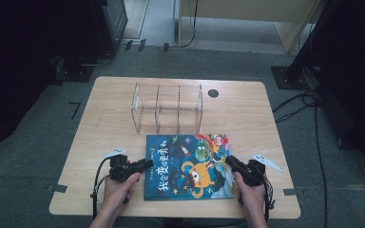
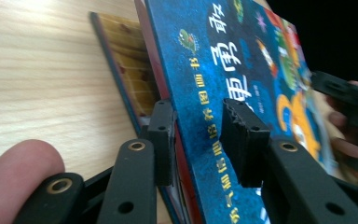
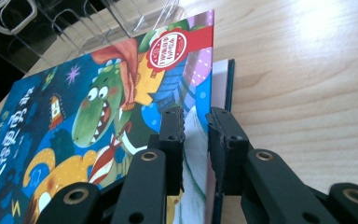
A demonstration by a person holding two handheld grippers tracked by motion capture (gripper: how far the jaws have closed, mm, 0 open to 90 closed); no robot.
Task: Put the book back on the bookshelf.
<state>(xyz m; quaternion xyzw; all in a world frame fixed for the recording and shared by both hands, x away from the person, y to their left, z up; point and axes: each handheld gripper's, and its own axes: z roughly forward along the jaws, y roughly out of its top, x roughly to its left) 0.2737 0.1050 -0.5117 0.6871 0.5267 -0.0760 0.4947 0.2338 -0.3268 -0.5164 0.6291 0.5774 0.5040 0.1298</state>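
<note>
Picture book (image 1: 187, 166) flat on table (image 1: 247, 114), long axis left-right, left tool (image 1: 142, 166) and right tool (image 1: 232, 162) gripping opposite edges

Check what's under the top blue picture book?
A second book lies under the picture book, its edge poking out on both sides. Its cover is mostly hidden. Below it, the wooden table.

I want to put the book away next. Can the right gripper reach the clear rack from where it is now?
Probably yes. The rack stands just behind the book with bare table between, but the right gripper has its jaws around the book's edge.
</note>
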